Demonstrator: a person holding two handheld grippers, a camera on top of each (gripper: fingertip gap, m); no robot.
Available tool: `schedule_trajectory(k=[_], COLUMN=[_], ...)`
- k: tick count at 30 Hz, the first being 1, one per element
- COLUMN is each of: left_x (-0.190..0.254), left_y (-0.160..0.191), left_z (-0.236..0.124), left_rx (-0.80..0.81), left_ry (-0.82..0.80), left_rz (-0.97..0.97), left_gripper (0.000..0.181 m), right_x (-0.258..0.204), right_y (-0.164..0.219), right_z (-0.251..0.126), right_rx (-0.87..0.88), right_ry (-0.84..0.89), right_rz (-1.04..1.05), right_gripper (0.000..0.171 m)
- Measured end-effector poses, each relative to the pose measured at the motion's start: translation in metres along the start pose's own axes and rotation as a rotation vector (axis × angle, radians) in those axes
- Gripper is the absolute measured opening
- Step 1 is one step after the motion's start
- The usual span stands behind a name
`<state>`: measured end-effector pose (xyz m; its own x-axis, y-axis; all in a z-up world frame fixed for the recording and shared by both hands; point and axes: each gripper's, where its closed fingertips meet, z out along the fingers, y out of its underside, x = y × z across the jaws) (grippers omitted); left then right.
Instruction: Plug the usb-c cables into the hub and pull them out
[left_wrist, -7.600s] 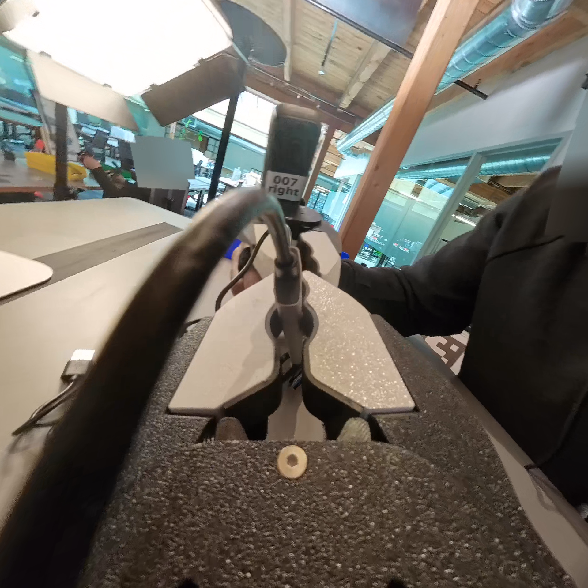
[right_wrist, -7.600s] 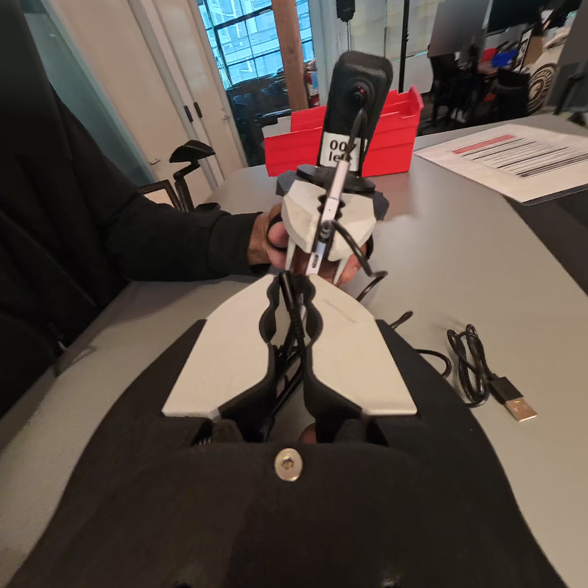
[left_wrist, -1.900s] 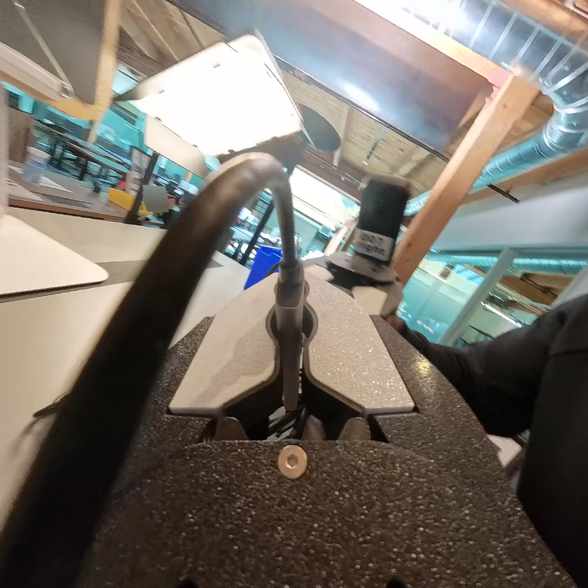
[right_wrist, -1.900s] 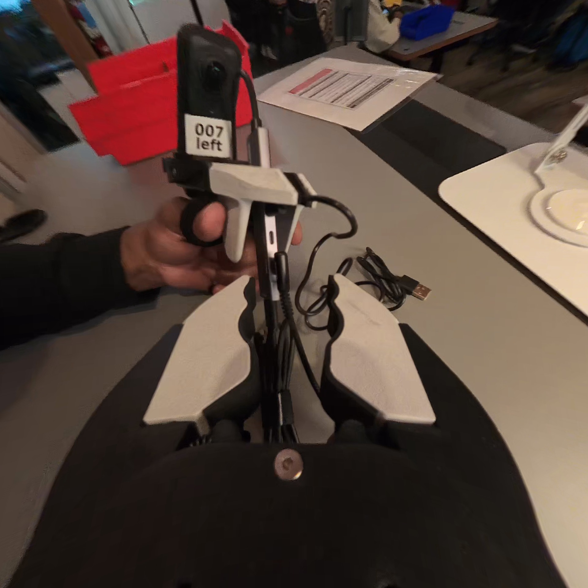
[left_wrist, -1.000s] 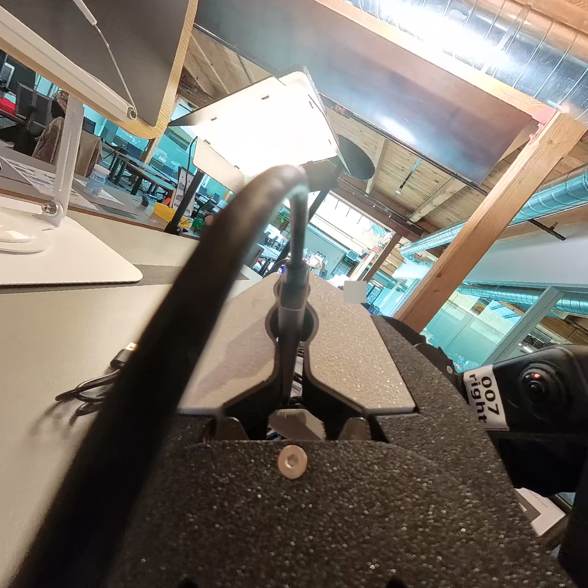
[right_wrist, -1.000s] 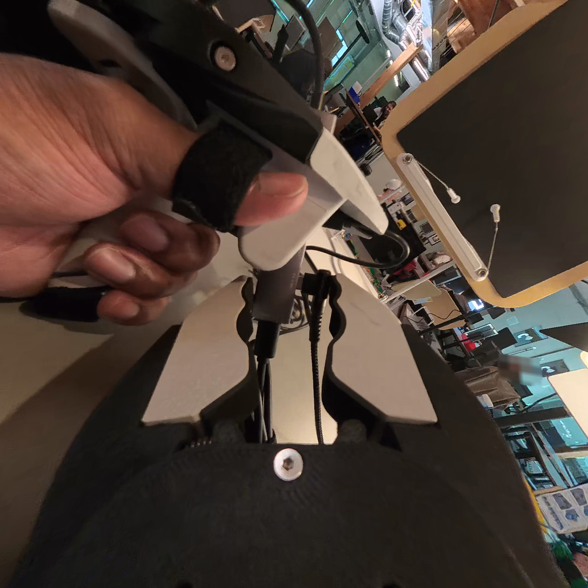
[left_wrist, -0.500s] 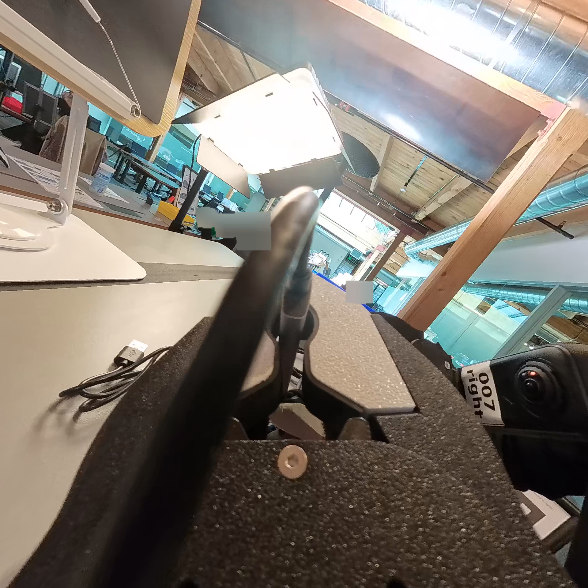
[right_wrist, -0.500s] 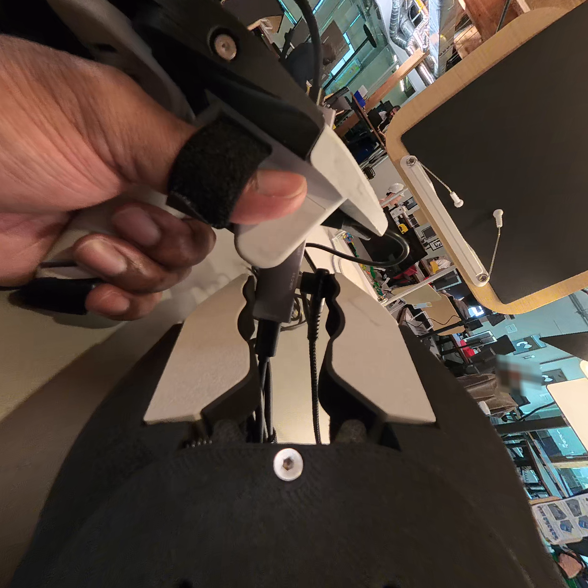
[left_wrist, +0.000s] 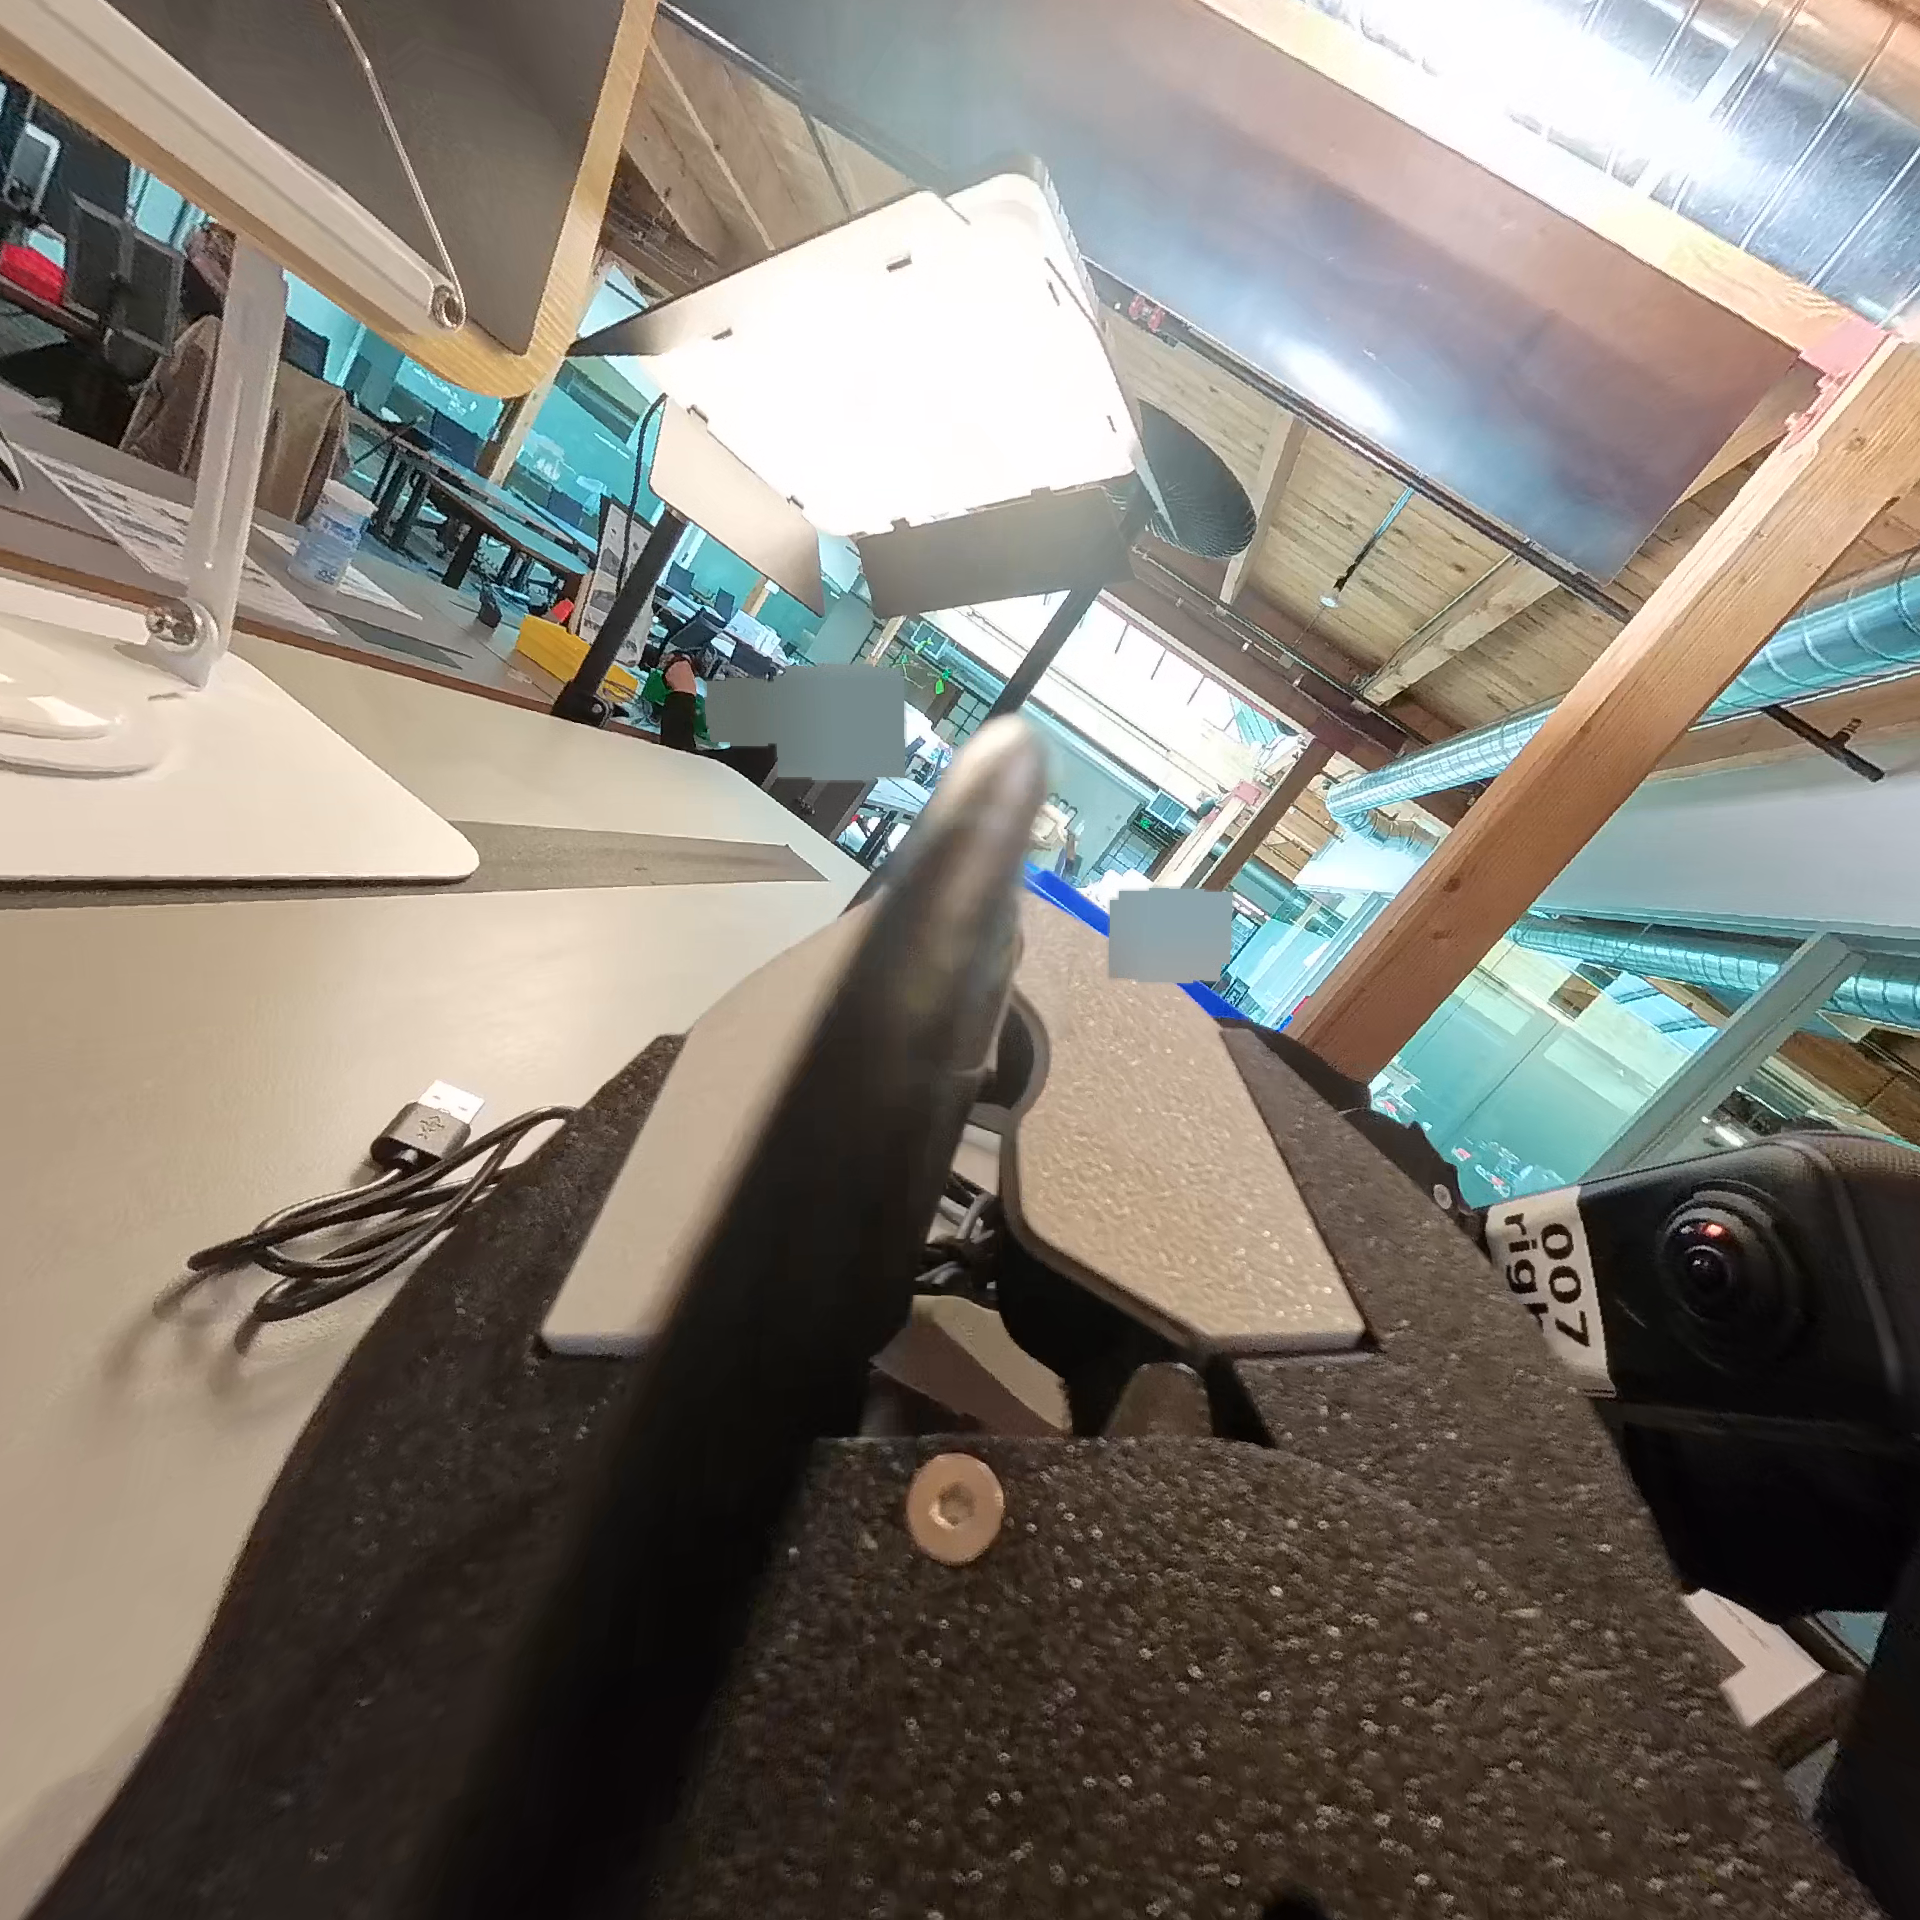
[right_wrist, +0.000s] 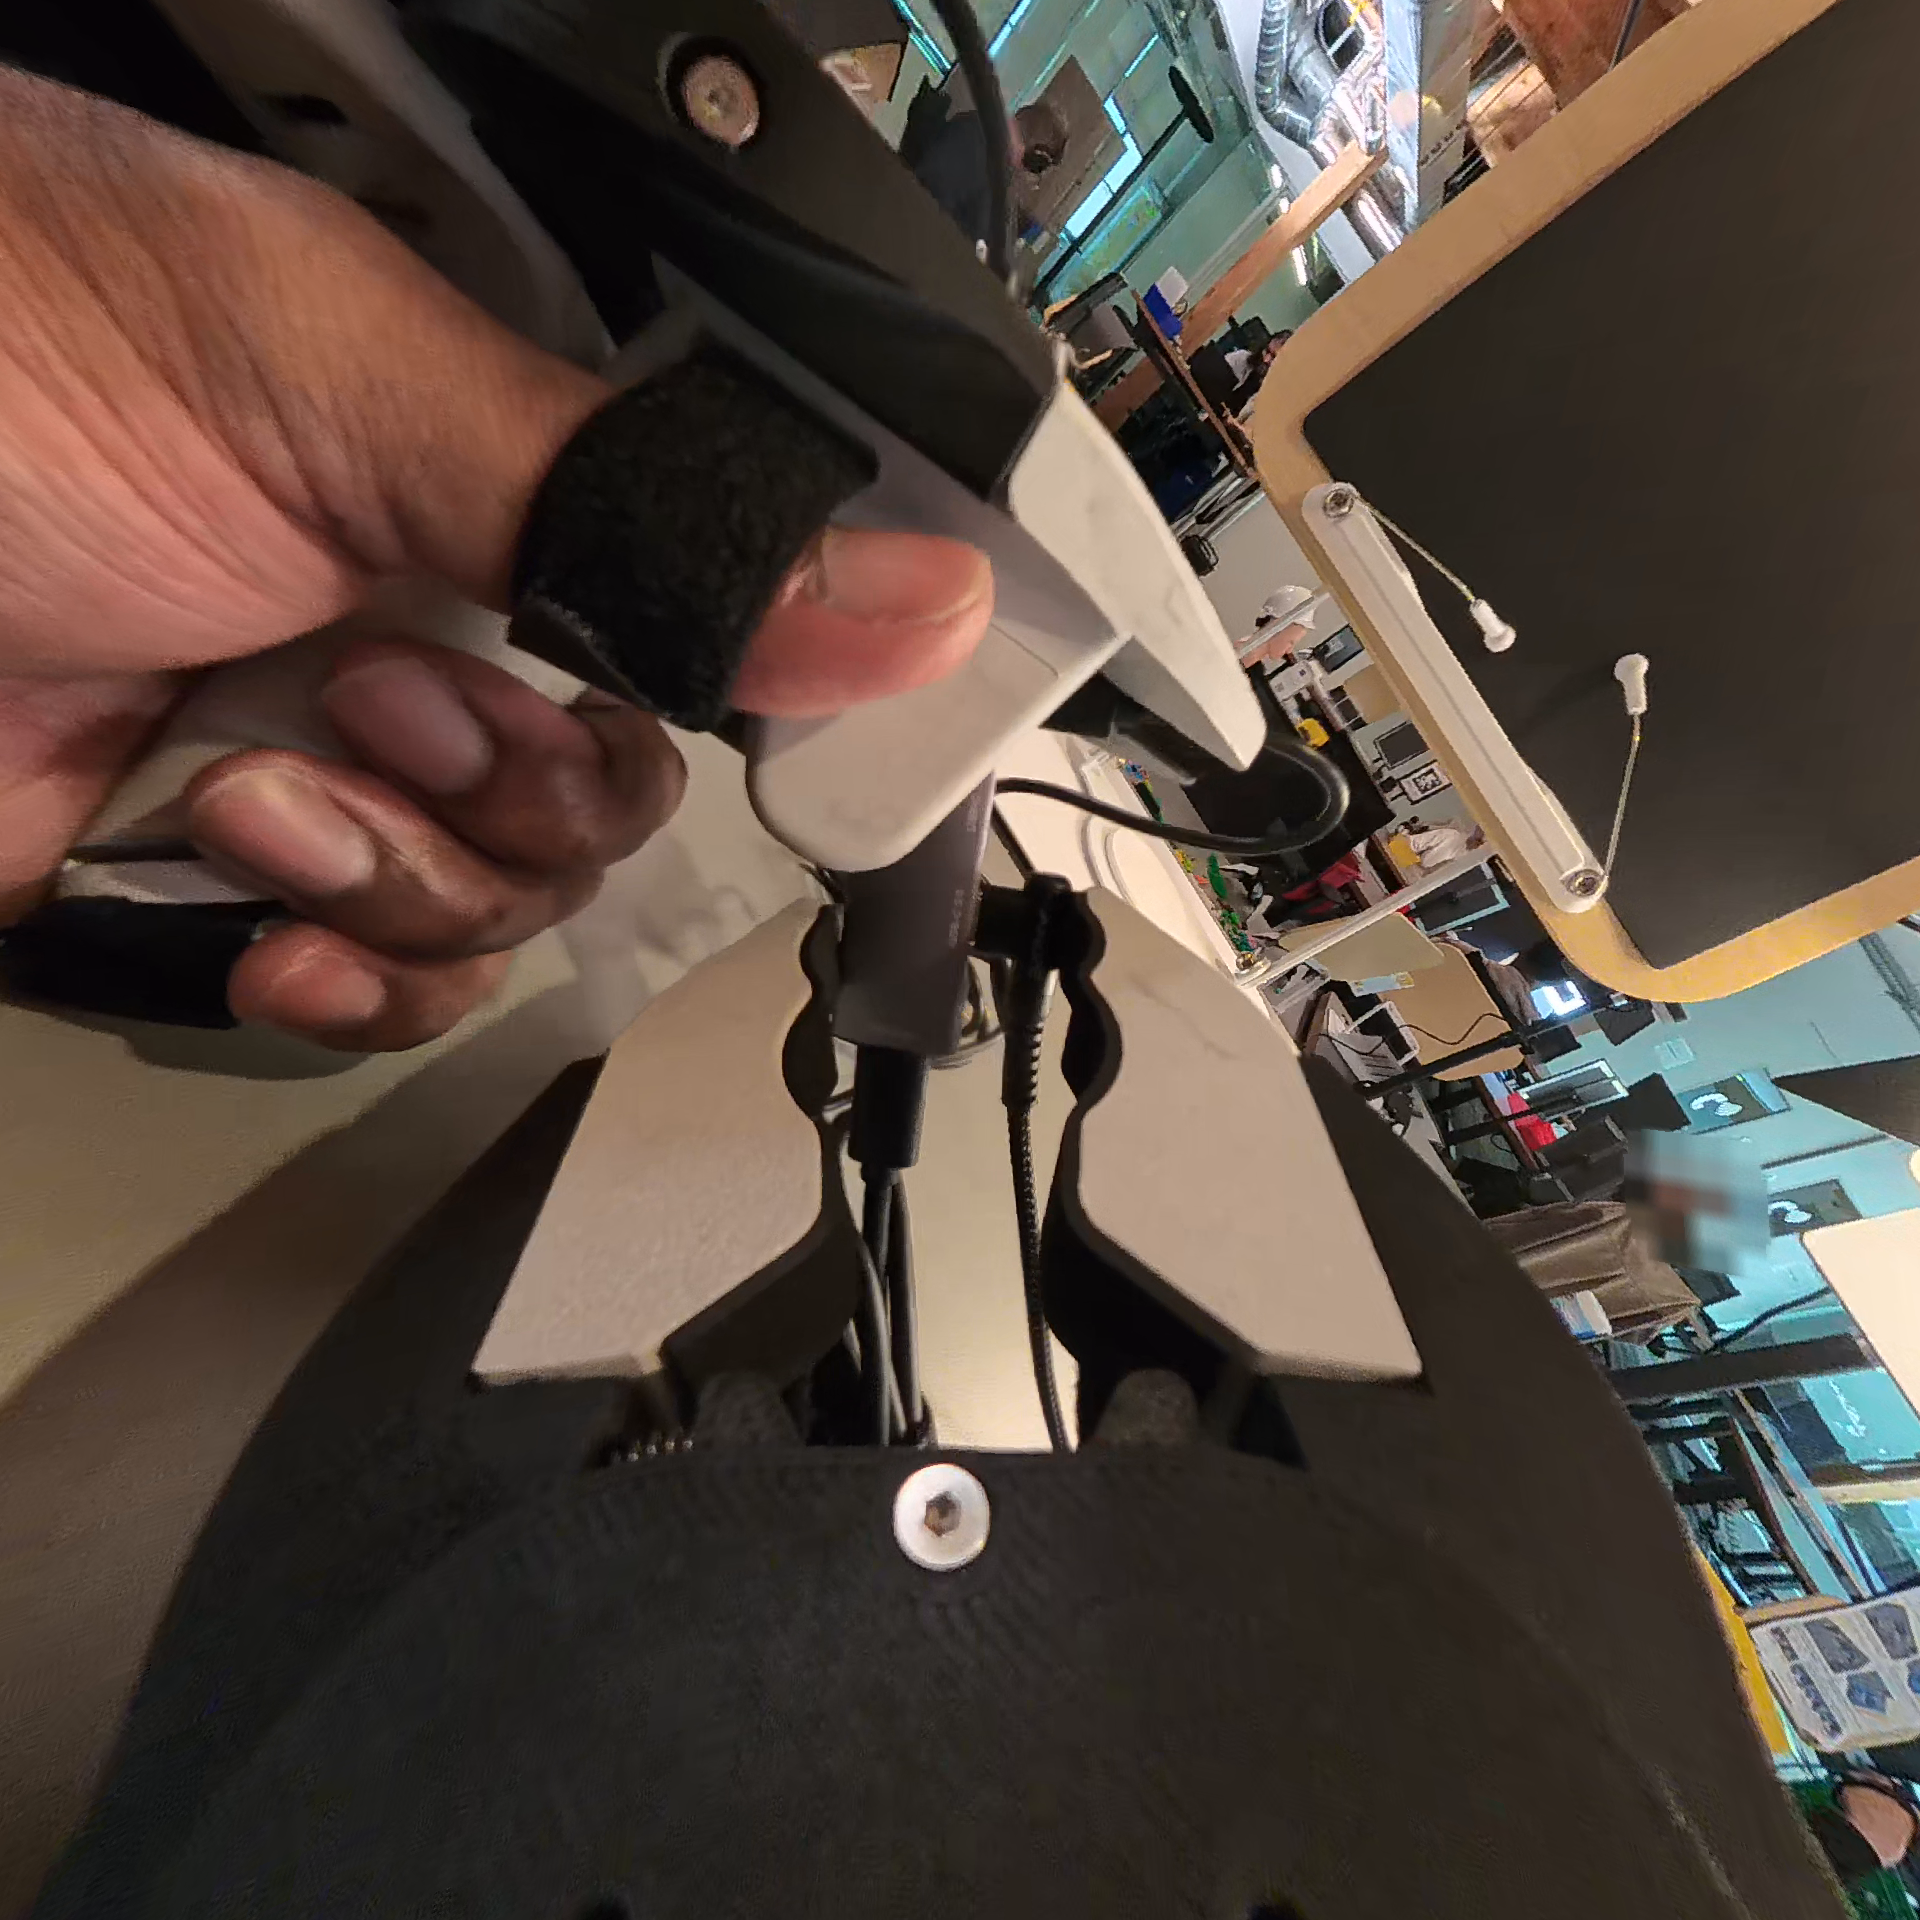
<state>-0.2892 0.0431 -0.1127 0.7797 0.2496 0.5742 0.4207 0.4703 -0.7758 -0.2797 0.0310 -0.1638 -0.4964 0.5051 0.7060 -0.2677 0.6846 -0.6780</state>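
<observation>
My left gripper (left_wrist: 966, 935) is shut on the dark grey hub; in its own view the hub's thick black cable (left_wrist: 831, 1195) crosses blurred in front of the left finger. In the right wrist view the left gripper (right_wrist: 997, 800) holds the hub (right_wrist: 914, 956) from above, hanging down. My right gripper (right_wrist: 945, 914) is open, with its tips on either side of the hub's lower end. A black plug (right_wrist: 888, 1101) sits in the hub's bottom end. A braided cable's plug (right_wrist: 1029, 925) sits at the hub's side, against my right finger (right_wrist: 1195, 1143).
A coiled black USB cable (left_wrist: 416, 1174) lies on the grey table (left_wrist: 208, 1039). A white stand base (left_wrist: 208, 810) is at the back left, under a wood-rimmed black panel (right_wrist: 1662, 520). A hand (right_wrist: 260, 468) grips the left gripper. The right gripper's camera (left_wrist: 1714, 1278) is close on the right.
The right gripper, shut on a cable 7.6 s ago, has opened and moved under the hub. In the last second the hub's thick cable has swung across the left finger.
</observation>
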Motion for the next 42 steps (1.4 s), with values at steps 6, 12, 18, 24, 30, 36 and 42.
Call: schedule_trajectory(k=[6, 12, 18, 24, 30, 36, 42], left_x=[-0.006, -0.021, -0.042, -0.045, -0.034, -0.046, -0.052], left_y=[0.007, -0.011, -0.049, -0.049, -0.043, -0.046, -0.053], left_z=[0.005, -0.010, -0.052, -0.063, -0.094, -0.097, -0.099], left_rx=[-0.050, 0.033, 0.128, 0.030, -0.065, -0.079, -0.049], left_ry=[-0.047, -0.182, -0.435, -0.544, -0.699, -0.744, -0.752], left_rz=[0.000, 0.083, 0.349, 0.533, 0.782, 0.720, 0.692], left_gripper=[0.042, 0.047, 0.047, 0.044, 0.045, 0.044, 0.044], right_x=[0.006, 0.012, 0.015, 0.014, 0.015, 0.015, 0.018], right_y=[0.013, 0.022, 0.025, 0.025, 0.027, 0.026, 0.025], right_z=[0.005, 0.009, 0.010, 0.009, 0.007, 0.007, 0.004], right_rx=[-0.049, -0.066, -0.064, -0.056, -0.053, -0.047, -0.039], right_ry=[0.017, -0.004, -0.029, -0.038, -0.033, -0.023, 0.008], right_rz=[0.018, 0.095, 0.157, 0.157, 0.148, 0.124, 0.099], right_gripper=[0.041, 0.041, 0.041, 0.041, 0.041, 0.041, 0.040])
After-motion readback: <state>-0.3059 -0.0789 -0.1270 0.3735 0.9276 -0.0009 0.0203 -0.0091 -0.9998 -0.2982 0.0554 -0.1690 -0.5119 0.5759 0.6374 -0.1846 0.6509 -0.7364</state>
